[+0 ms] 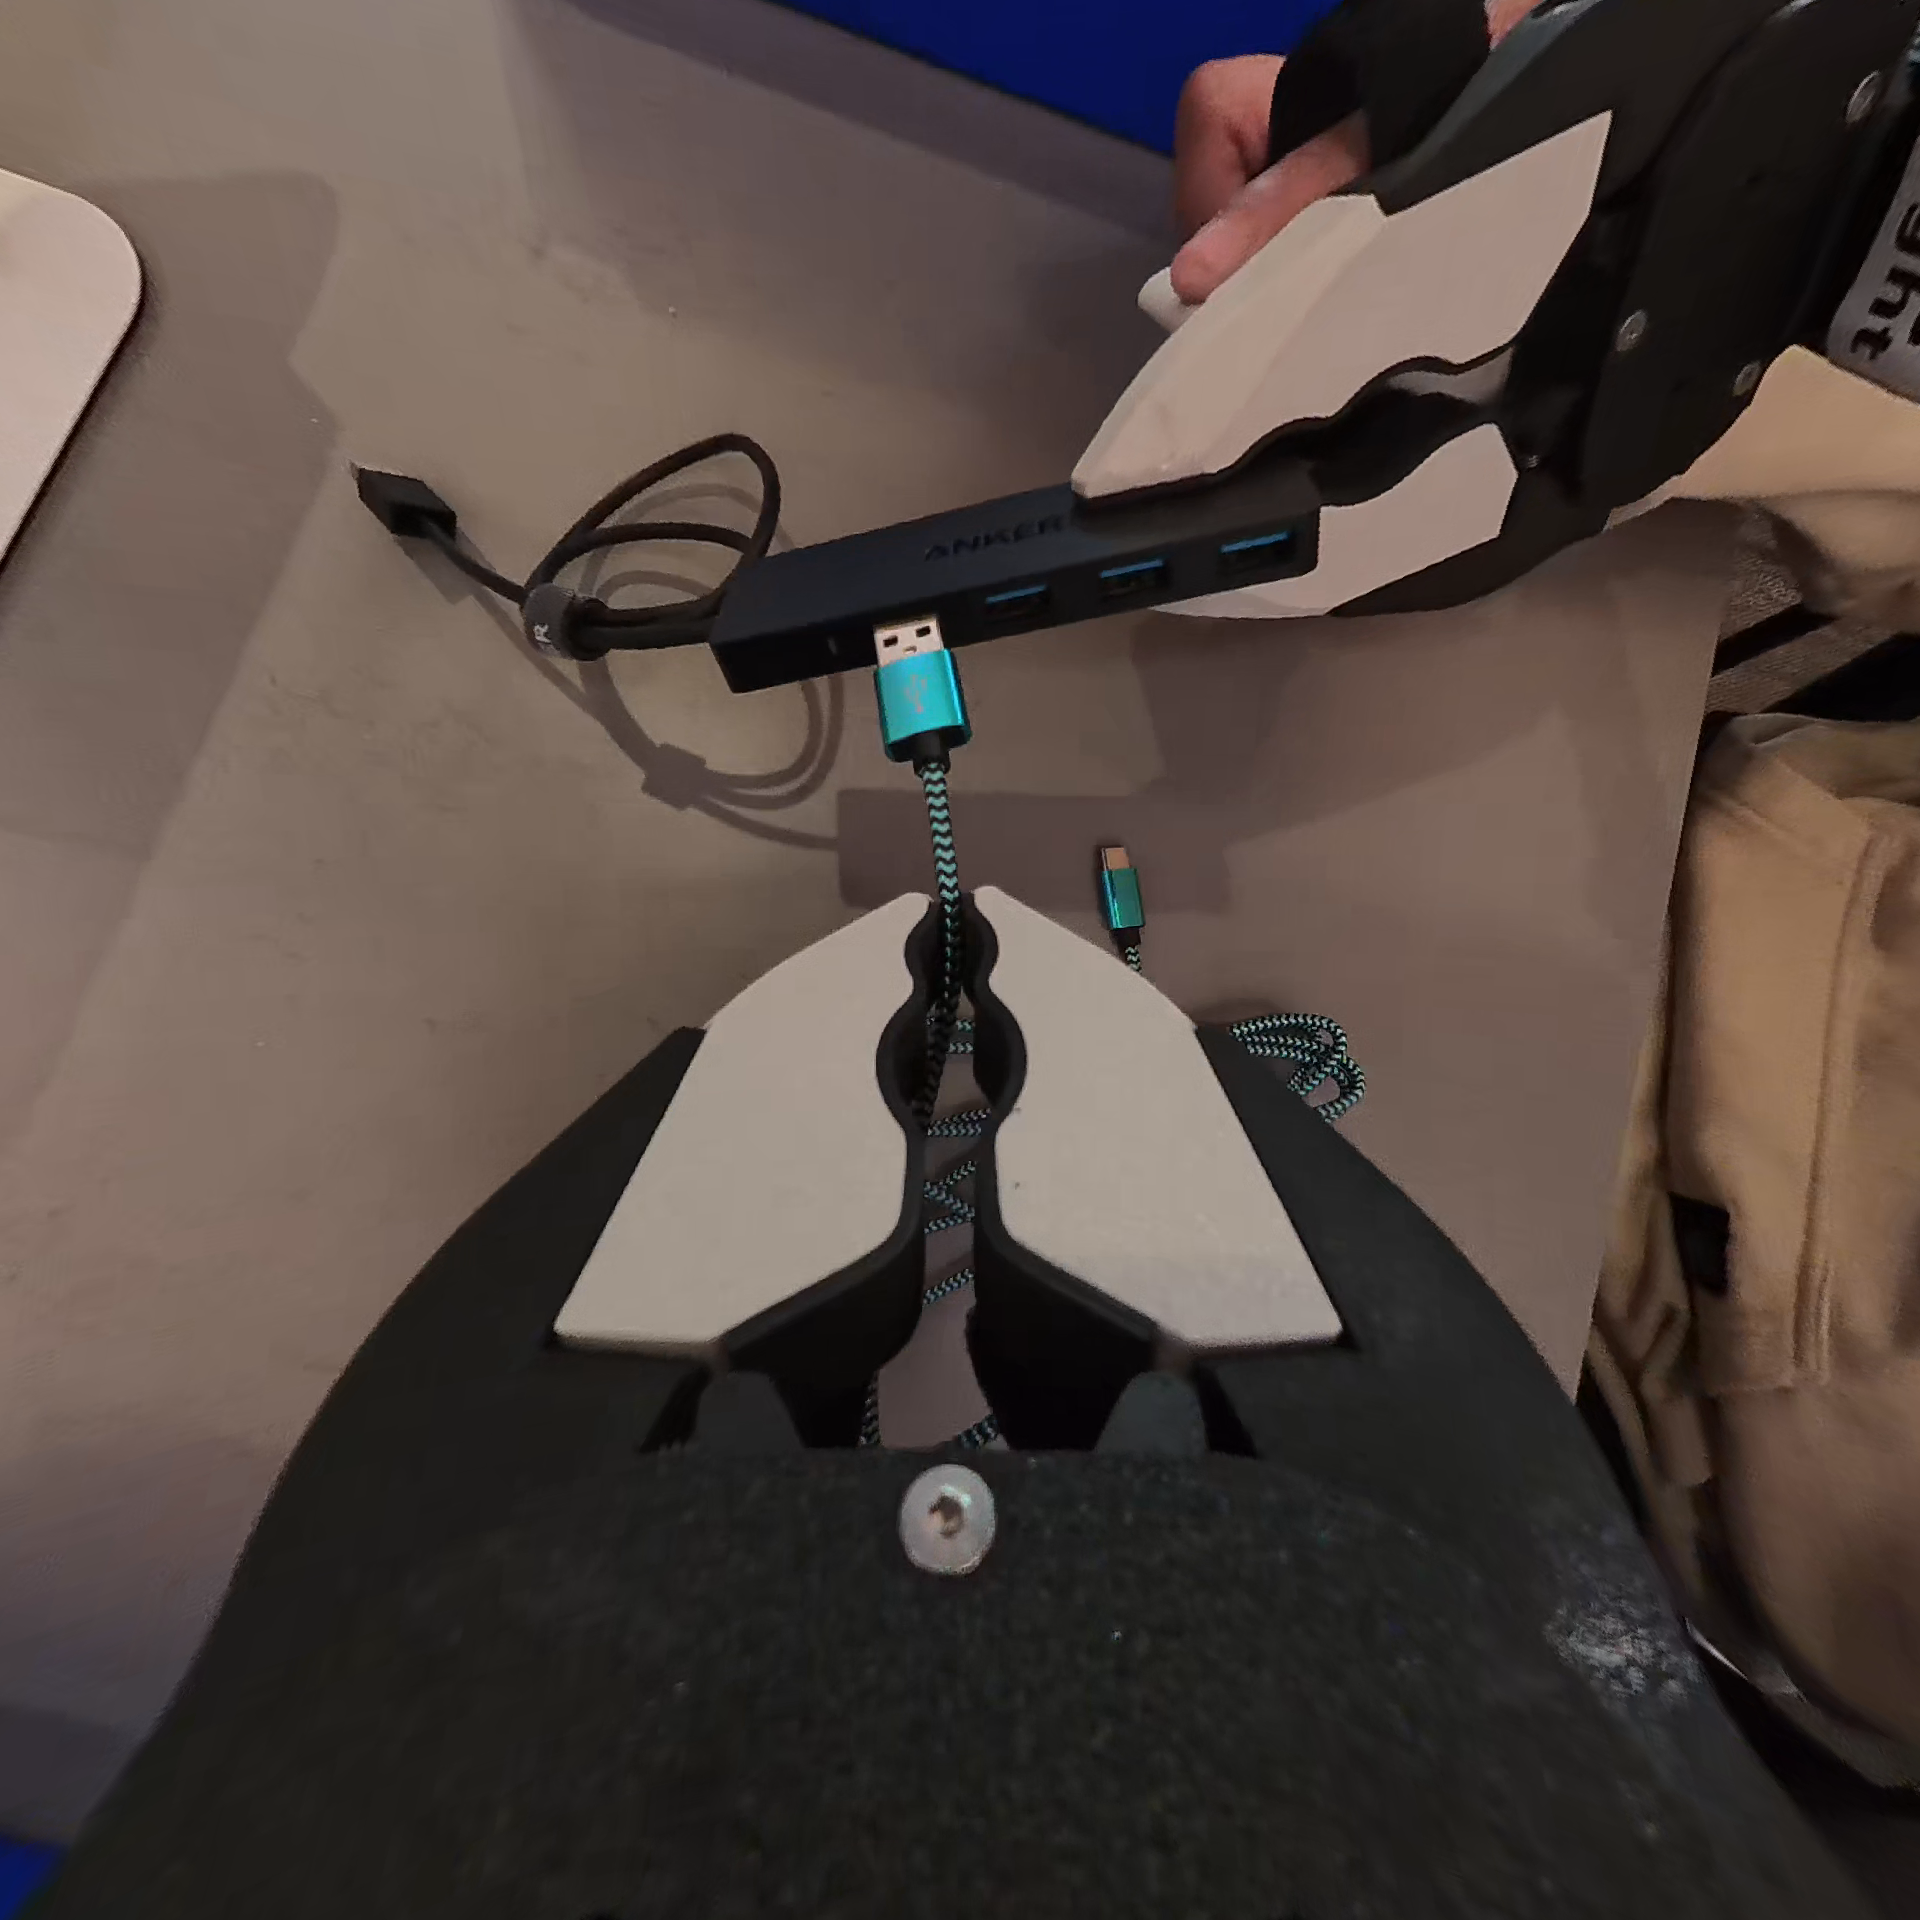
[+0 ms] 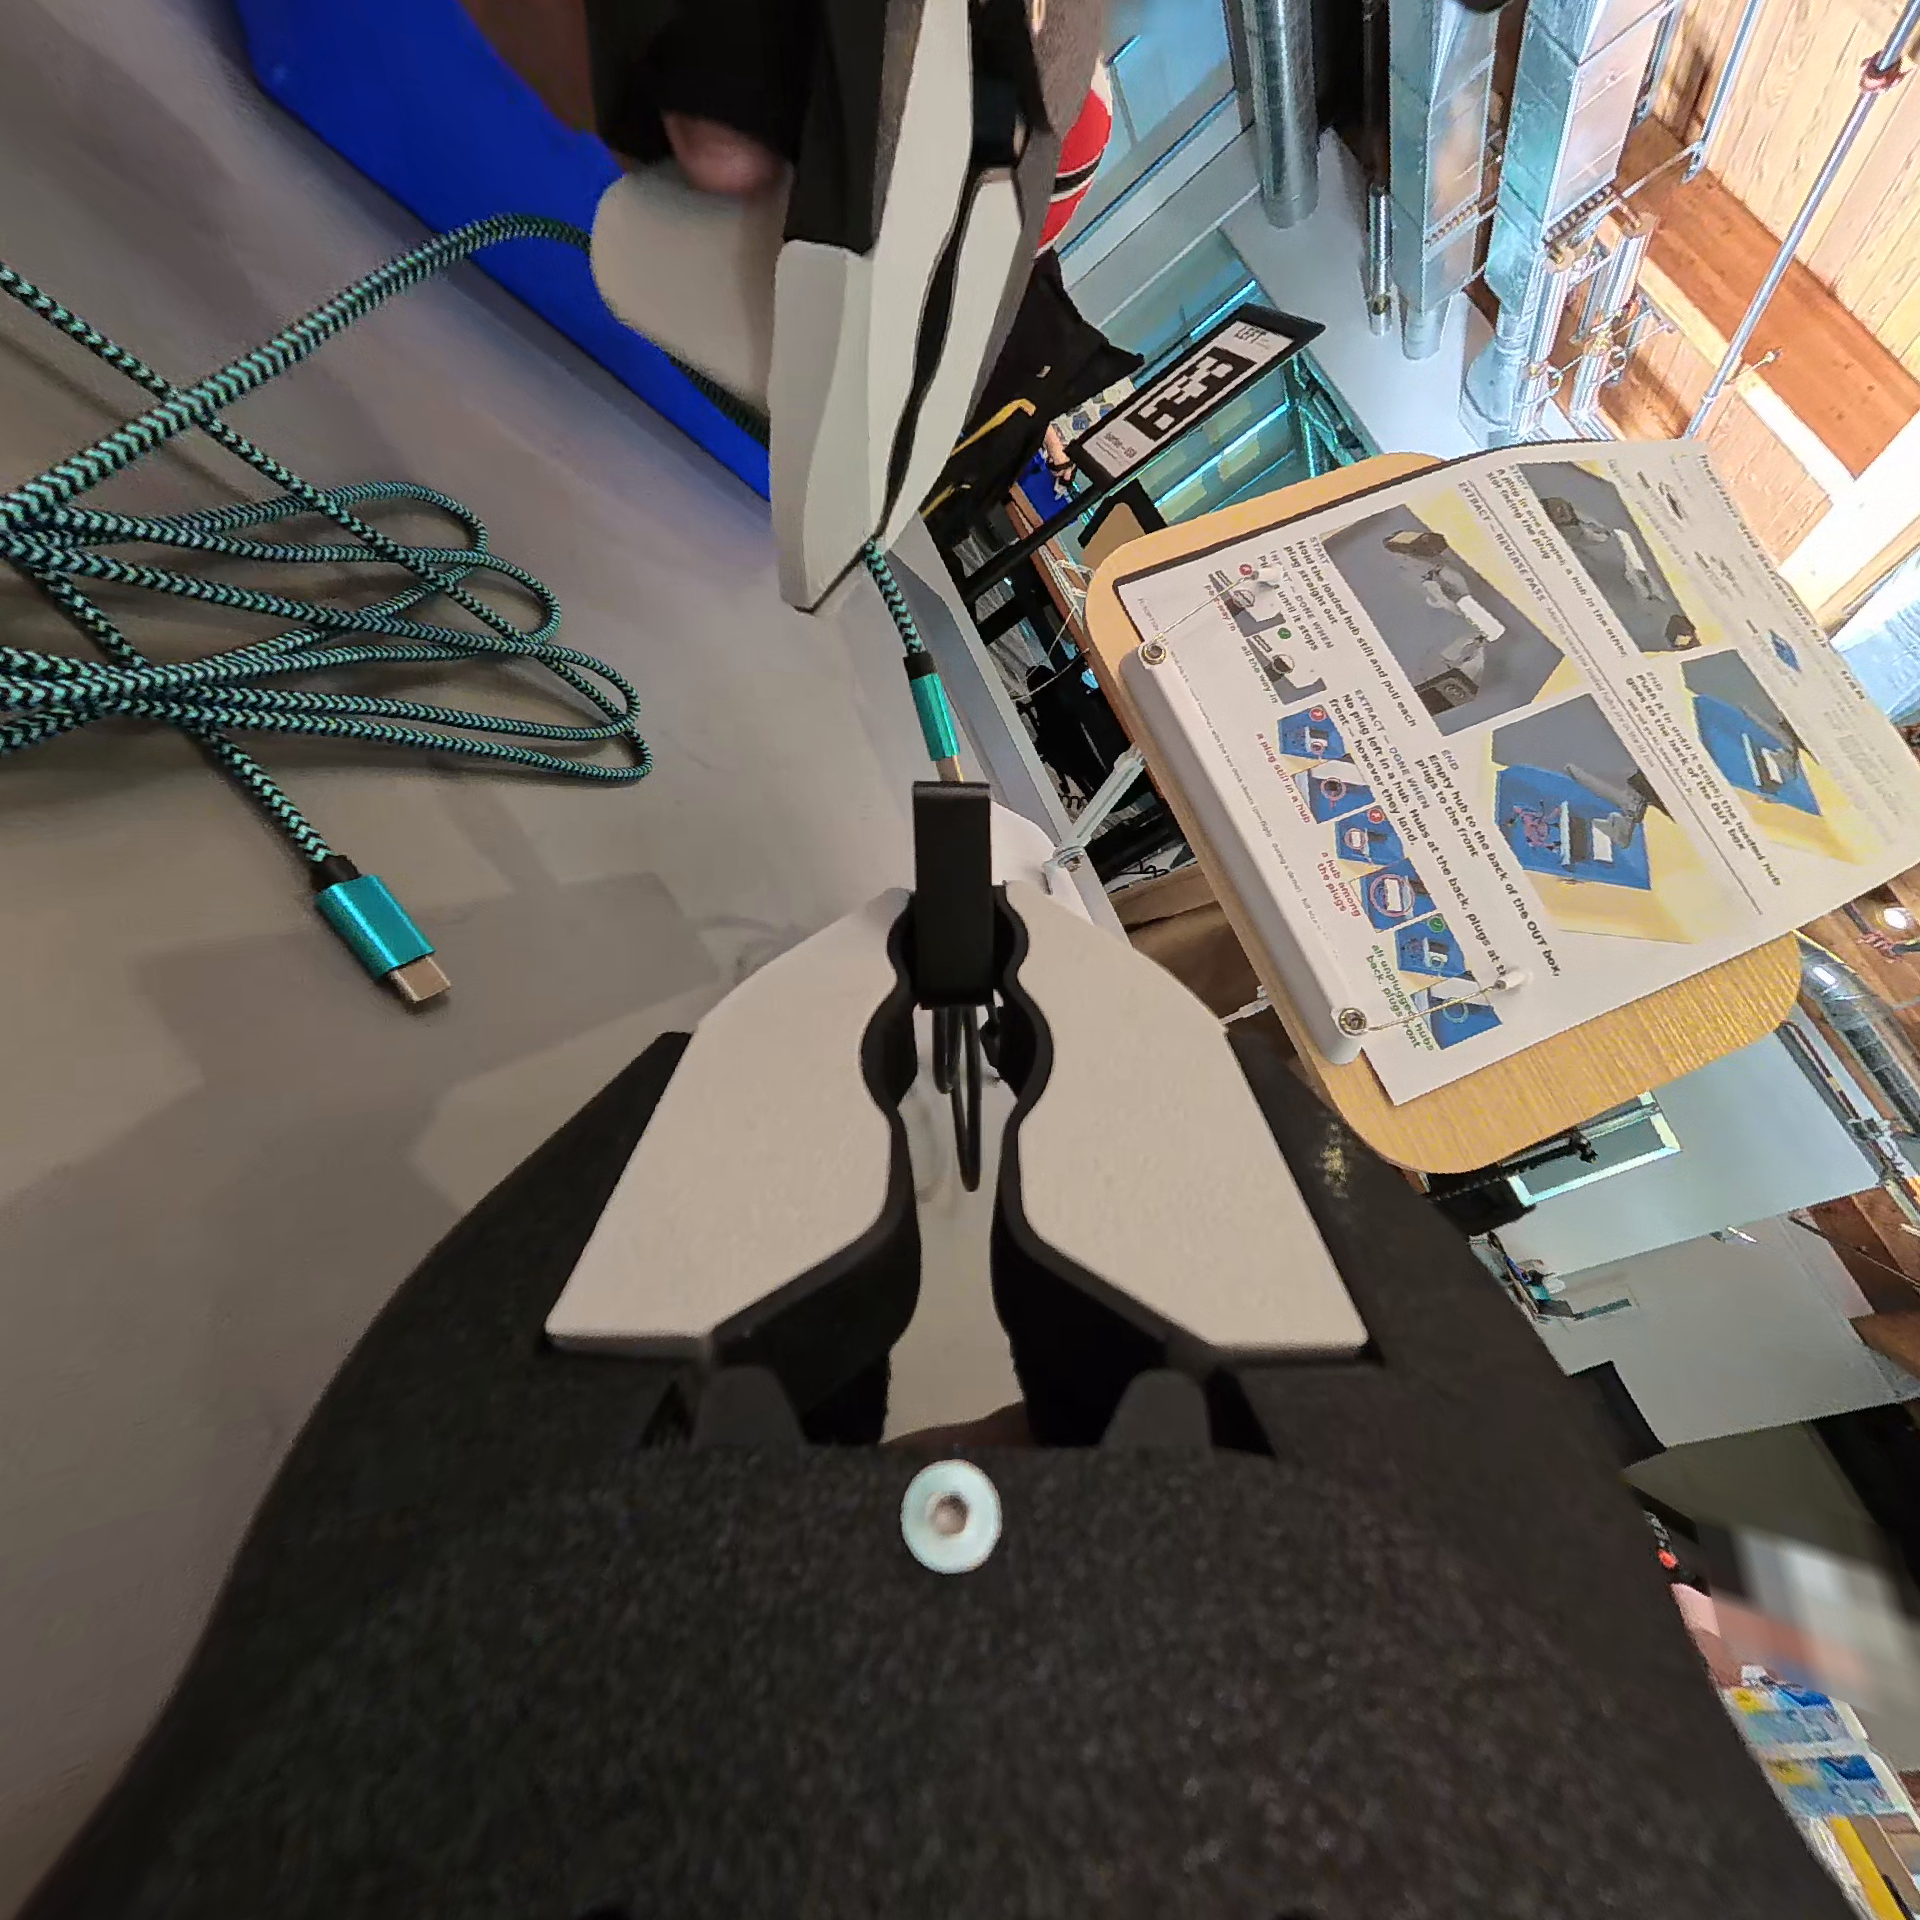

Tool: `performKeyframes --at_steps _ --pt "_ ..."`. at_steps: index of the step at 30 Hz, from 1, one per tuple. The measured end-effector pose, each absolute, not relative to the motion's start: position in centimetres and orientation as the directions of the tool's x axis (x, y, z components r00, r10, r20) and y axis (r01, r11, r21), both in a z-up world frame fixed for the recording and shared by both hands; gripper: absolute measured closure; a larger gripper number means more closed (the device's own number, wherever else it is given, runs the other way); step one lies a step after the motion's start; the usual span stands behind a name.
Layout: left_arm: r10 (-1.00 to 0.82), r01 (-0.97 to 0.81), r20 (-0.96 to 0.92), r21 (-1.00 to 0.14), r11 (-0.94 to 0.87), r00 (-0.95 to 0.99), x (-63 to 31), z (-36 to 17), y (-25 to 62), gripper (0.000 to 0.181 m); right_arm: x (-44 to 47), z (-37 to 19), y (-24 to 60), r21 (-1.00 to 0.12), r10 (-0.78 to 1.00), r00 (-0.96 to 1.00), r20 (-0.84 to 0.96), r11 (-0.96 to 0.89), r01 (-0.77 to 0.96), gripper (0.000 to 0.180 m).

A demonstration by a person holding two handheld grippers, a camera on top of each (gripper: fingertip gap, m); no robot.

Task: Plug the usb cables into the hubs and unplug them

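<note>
My left gripper [image 1: 951, 912] is shut on a teal-and-black braided cable [image 1: 940, 821], a short way behind its teal USB-A plug [image 1: 920, 691]. The plug's metal tip sits at the port side of the black hub [image 1: 935, 587], by the leftmost port, with most of the metal still showing. My right gripper [image 1: 1205, 525] is shut on the hub's right end and holds it above the table. In the right wrist view my right gripper [image 2: 951, 904] grips the hub [image 2: 951, 862] end-on, with the left gripper [image 2: 831, 582] and plug [image 2: 932, 717] above it.
The hub's own black cable [image 1: 665, 551] hangs coiled to the table [image 1: 312, 935]. The braided cable's slack [image 2: 312, 644] and USB-C end [image 2: 379, 935] lie on the table. A blue bin [image 2: 468, 156] stands behind. A clipboard with a printed sheet [image 2: 1507, 779] stands beyond the table edge. Across from one pair of fingers to the other is roughly 7 cm.
</note>
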State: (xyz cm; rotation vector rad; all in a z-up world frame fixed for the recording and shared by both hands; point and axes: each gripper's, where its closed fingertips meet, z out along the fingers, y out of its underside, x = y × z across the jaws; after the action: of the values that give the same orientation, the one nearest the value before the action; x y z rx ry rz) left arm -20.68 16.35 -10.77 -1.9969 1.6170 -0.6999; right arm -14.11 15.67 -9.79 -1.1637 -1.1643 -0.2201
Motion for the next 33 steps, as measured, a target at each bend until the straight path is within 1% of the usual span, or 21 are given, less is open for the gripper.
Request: performKeyframes --at_steps 9,14,17,22,24,27,29,31,33 --pt "-0.976 -0.823 0.166 -0.529 -0.206 0.138 -21.5 -10.1 15.2 0.179 -14.7 -9.3 14.3 -0.547 0.38 0.396 0.836 0.53 0.648 0.168" --pt "-0.979 -0.859 0.157 -0.477 -0.188 0.127 -21.5 -9.8 15.1 0.179 -15.0 -8.8 13.8 -0.549 0.377 0.4 0.835 0.551 0.628 0.169" --pt "-0.983 -0.868 0.136 -0.464 -0.175 0.126 -21.5 -9.8 15.3 0.179 -15.3 -8.9 13.4 -0.551 0.388 0.391 0.835 0.564 0.615 0.169" --pt "-0.977 -0.859 0.157 -0.471 -0.2 0.141 -21.7 -10.3 15.3 0.179 -15.4 -9.8 14.0 -0.579 0.438 0.386 0.812 0.523 0.625 0.169" --pt "-0.97 -0.848 0.186 -0.478 -0.227 0.155 -21.8 -10.6 15.2 0.179 -15.2 -10.8 14.7 -0.609 0.48 0.393 0.784 0.47 0.639 0.169" --pt "-0.955 -0.832 0.225 -0.479 -0.28 0.192 -21.9 -11.1 15.3 0.179 -14.9 -11.8 15.4 -0.619 0.498 0.405 0.767 0.407 0.671 0.169" --pt "-0.943 -0.826 0.242 -0.464 -0.318 0.227 -21.9 -11.5 15.5 0.179 -15.1 -12.4 15.3 -0.645 0.545 0.411 0.731 0.353 0.678 0.164" --pt "-0.937 -0.832 0.249 -0.443 -0.334 0.244 -22.0 -12.0 15.5 0.179 -15.1 -13.4 15.5 -0.665 0.59 0.428 0.684 0.264 0.698 0.145" --pt "-0.938 -0.843 0.235 -0.423 -0.333 0.253 -22.1 -12.4 15.6 0.179 -14.8 -14.4 15.7 -0.655 0.599 0.441 0.668 0.193 0.731 0.134"
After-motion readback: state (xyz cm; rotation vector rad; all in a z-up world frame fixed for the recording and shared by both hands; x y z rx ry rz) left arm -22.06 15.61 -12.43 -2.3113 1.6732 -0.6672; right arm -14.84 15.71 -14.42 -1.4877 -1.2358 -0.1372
